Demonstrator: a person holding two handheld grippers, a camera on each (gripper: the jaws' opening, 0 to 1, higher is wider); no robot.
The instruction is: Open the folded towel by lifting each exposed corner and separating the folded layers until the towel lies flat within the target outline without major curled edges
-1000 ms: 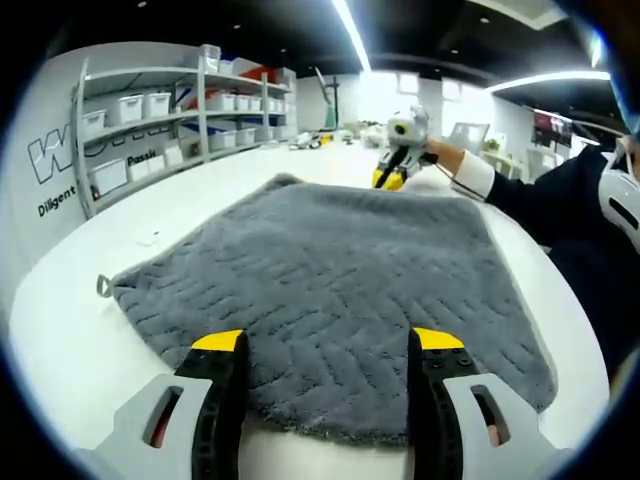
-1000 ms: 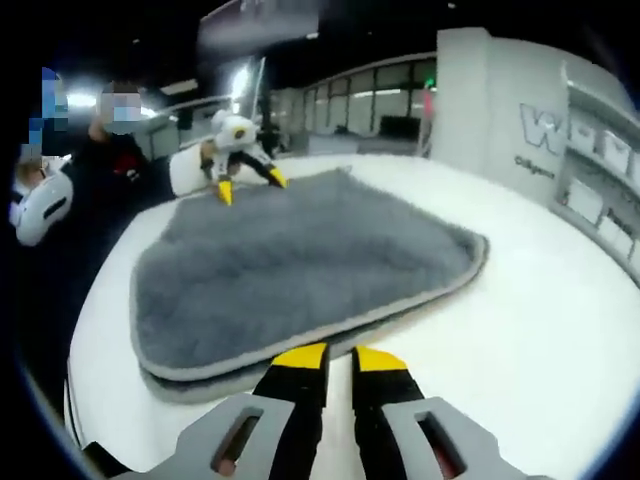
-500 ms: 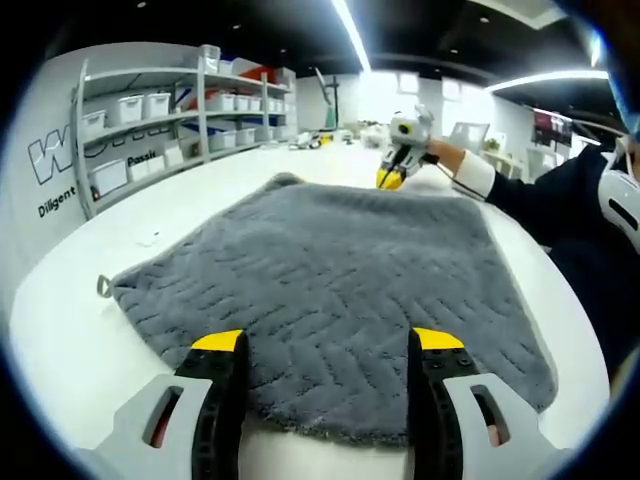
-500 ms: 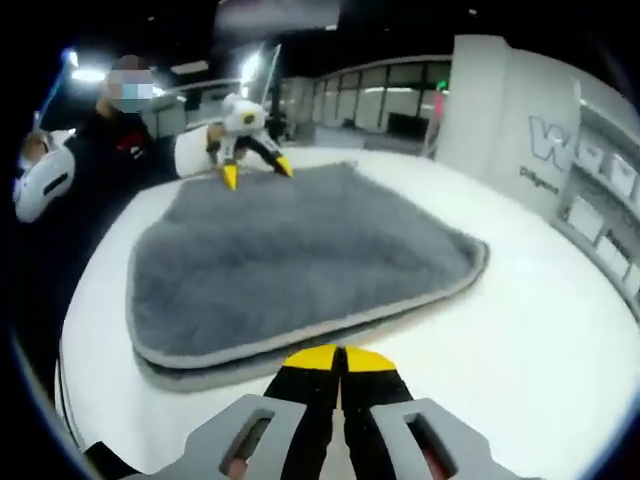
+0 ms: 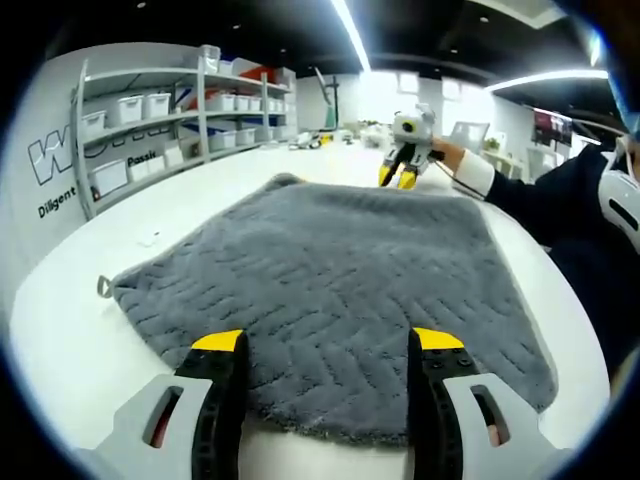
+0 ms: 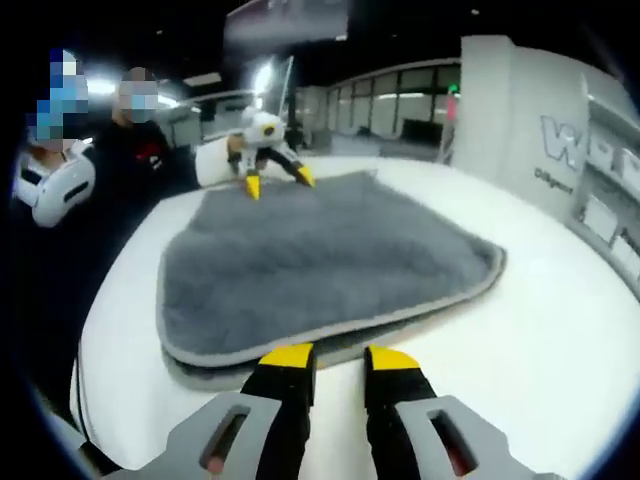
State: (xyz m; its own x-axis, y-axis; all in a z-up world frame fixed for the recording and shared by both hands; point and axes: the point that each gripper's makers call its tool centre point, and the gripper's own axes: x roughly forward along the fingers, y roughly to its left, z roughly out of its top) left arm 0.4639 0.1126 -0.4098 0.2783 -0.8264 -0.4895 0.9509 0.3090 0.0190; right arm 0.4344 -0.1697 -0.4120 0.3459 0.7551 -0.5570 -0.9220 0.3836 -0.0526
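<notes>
So the grey towel (image 6: 320,265) is folded double on the white table (image 6: 560,340), right in front of both tools. The left gripper (image 5: 328,345) sits jaws wide apart, straddling the near hem with nothing pinched. The right gripper (image 6: 338,358) is at the opposite end, jaws parted and empty, tips just short of the stacked edges. I'd say we're at grabbing a corner: next it needs to catch only the top layer. The towel's long axis runs roughly from one gripper to the other.

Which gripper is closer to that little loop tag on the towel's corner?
Left. The left gripper hangs over the towel edge near the loop; the right gripper is at the far corner.
</notes>
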